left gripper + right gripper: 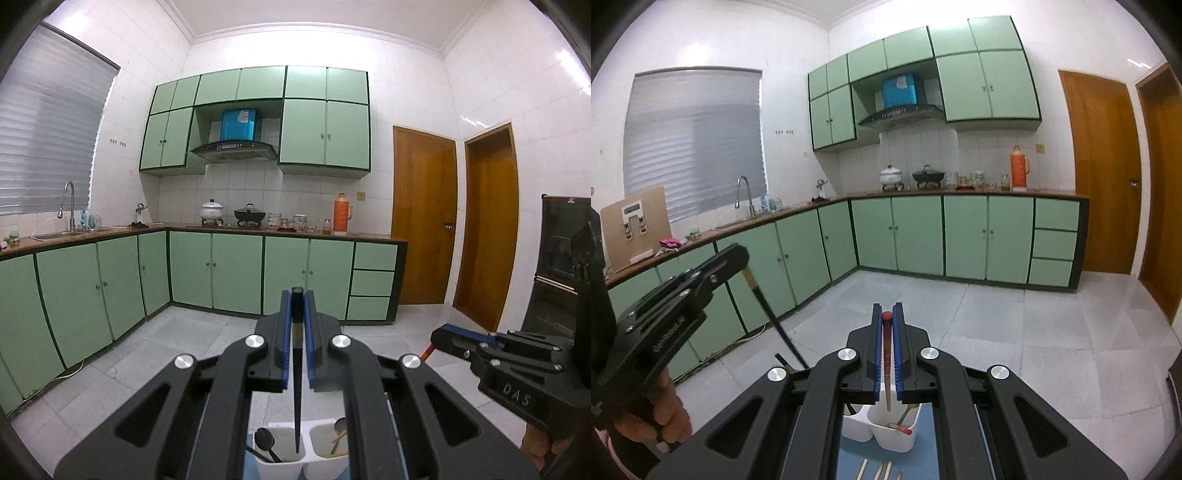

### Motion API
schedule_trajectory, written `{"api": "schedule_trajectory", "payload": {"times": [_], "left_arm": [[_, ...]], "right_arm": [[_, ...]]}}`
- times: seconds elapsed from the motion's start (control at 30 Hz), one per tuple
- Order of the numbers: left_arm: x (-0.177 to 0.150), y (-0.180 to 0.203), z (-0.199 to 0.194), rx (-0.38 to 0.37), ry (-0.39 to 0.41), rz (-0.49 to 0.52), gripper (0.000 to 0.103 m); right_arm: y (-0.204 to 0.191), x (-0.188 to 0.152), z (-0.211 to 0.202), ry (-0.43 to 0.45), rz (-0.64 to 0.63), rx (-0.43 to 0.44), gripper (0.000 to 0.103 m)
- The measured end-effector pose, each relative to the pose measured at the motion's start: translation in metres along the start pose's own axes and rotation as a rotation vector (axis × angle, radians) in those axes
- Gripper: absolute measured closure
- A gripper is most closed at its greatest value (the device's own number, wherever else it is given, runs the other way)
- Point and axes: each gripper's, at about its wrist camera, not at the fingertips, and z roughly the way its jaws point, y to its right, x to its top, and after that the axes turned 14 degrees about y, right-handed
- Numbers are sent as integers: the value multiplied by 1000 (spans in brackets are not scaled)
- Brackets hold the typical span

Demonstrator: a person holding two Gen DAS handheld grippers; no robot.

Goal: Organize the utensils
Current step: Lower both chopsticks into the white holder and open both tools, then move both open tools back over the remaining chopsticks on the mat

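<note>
A black chopstick (297,376) is clamped between the blue pads of the left tool (296,295); its long axis runs near upright, the thick end up between the pads and the thin tip pointing down into the left compartment of a white two-compartment holder (284,467); a wooden chopstick with a red cap (887,358) is gripped likewise by the right tool (887,314), cap uppermost, tip pointing down into the right compartment of the same holder (882,430); in the left wrist view one black spoon (265,441) is seen leaning in the left compartment, and one spoon and some pale sticks in the right; in the right wrist view one red-capped chopstick (900,428) lies slanted in the right compartment; the holder is set on a blue mat (923,458), where four pale chopsticks (881,470) are counted near the lower edge, though more may be hidden; the desk under the mat is covered by the tools; both chopstick tips are held above the holder's rim or just within it, which cannot be told; open tiled floor (1034,332) is seen beyond, bounded by green cabinets (964,236) and two wooden doors (1104,170).
</note>
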Motion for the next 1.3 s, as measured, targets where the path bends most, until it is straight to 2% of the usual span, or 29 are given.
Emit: {"api": "schedule_trajectory", "payload": {"times": [0.23,0.5,0.63,0.67,0.73,0.77,0.8,0.87,0.9,1.03,1.17,1.3], "left_arm": [[-47,-10,34,7,-96,2,97],[-87,-31,47,19,-222,-20,94],[-90,-40,37,26,-222,-20,65],[-89,-42,33,25,-216,-22,62],[-86,-45,25,30,-207,-30,51],[-84,-47,23,32,-201,-35,49],[-82,-48,18,31,-195,-40,45],[-78,-49,3,32,-179,-44,36],[-77,-48,-2,34,-174,-43,31],[-79,-45,-38,42,-165,-34,14],[-89,-42,-68,41,-203,-46,11],[-103,-44,-92,52,-259,-50,9]], "right_arm": [[0,-37,30,-76,-4,11,98],[10,-62,40,-126,31,3,95],[22,-66,32,-116,64,-25,84],[25,-65,28,-106,67,-42,79],[30,-62,19,-79,75,-71,68],[33,-60,10,-54,83,-94,57],[35,-58,5,-39,86,-106,50],[38,-57,-10,-10,91,-130,45],[40,-56,-14,-4,93,-139,39],[41,-60,-40,16,80,-184,27],[40,-74,-68,14,81,-214,17],[34,-99,-91,-37,75,-226,15]]}}
